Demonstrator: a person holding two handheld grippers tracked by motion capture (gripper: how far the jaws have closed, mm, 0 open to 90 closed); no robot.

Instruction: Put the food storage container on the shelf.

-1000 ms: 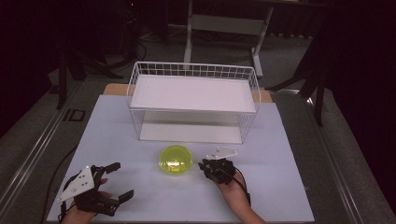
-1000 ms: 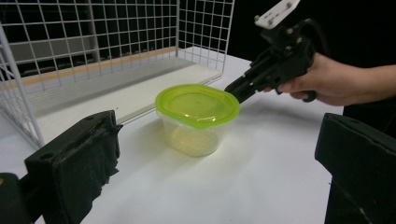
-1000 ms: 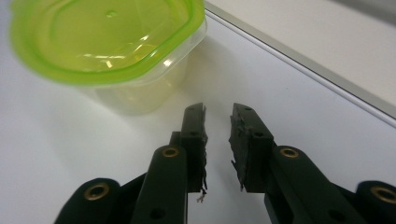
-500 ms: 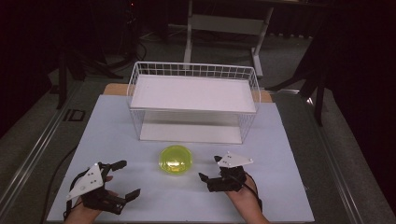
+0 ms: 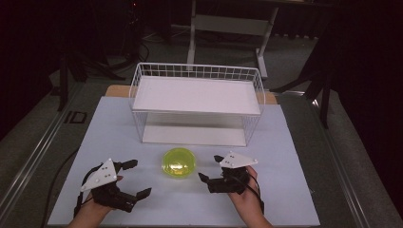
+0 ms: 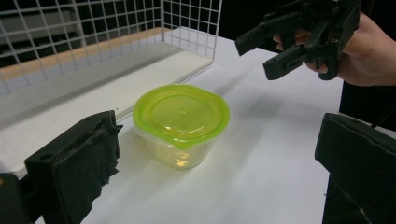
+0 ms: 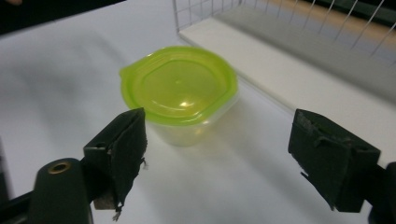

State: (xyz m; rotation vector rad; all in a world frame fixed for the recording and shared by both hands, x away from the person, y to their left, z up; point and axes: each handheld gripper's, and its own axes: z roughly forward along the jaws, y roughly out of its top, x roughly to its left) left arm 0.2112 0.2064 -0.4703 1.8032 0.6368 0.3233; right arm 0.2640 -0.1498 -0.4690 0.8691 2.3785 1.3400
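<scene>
Translucent plastic forms the small round container [image 5: 178, 162], which wears a glossy lime-green lid with a raised rim and a little pull tab; its clear, slightly yellowish wall tapers downward. It stands upright on the matte white table [image 5: 285, 199], at the lower centre of the high view, just in front of the white wire basket [image 5: 197, 76], whose thin grid walls surround a flat white shelf board.

The left gripper [image 5: 134, 178], at the lower left of the high view, is matte black with rough, frayed foam pads and a grey three-cornered plate on top. Its jaws stand wide apart with nothing between them, and the container lies to its right, near but apart. In the left gripper view the container sits ahead, in the middle of the frame between the two pads yet beyond them.

The right gripper [image 5: 210, 167], lower right of centre, has just been opening its jaws; they gape wide and grip nothing. The container lies just to its left, untouched; in the right gripper view it sits ahead in the upper centre of the frame.
</scene>
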